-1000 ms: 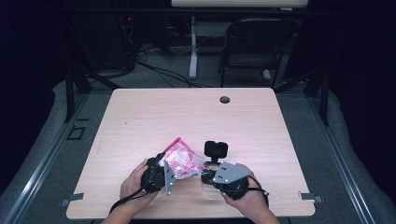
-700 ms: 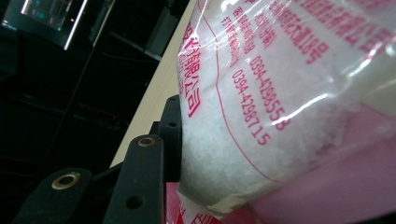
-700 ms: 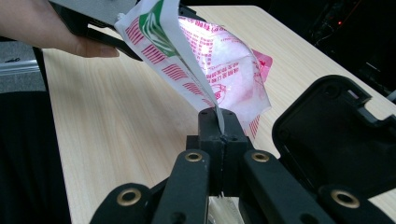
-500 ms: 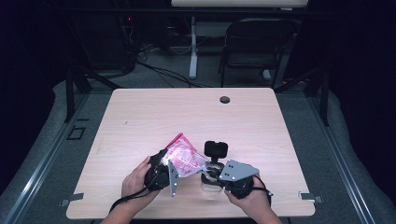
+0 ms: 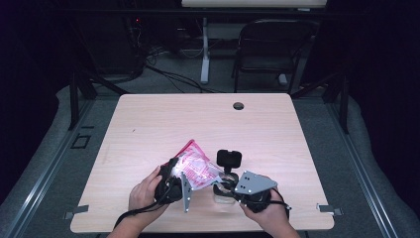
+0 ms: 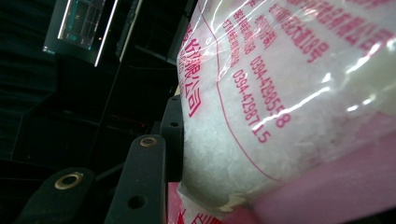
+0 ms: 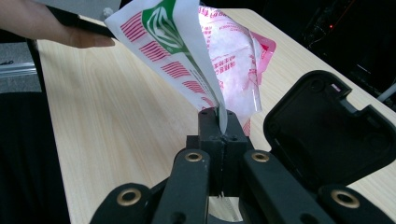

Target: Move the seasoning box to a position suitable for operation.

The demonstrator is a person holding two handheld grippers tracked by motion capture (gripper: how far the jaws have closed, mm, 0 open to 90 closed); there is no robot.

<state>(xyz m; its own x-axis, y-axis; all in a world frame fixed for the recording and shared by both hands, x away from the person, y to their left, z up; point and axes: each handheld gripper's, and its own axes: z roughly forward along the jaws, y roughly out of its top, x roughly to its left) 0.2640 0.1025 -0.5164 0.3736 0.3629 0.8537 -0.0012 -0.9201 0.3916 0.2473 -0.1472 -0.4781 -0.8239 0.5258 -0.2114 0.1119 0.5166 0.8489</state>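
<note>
Bag [image 5: 197,168]; clear plastic; pink print; white granules; held up

The bag [image 5: 195,168] is glossy clear plastic film printed red, with coarse white grains inside. Beside it, the open black lid [image 7: 327,130] looks matt moulded plastic. Under the bag, the table [image 5: 163,124] shows smooth pale wood-grain laminate.

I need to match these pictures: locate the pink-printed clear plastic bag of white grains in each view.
High view: pink-printed clear plastic bag of white grains, near table edge, between both grippers.
Left gripper view: bag covers the right side.
Right gripper view: bag top centre, pinched in the jaws.
Shared landmark: red print.
</note>
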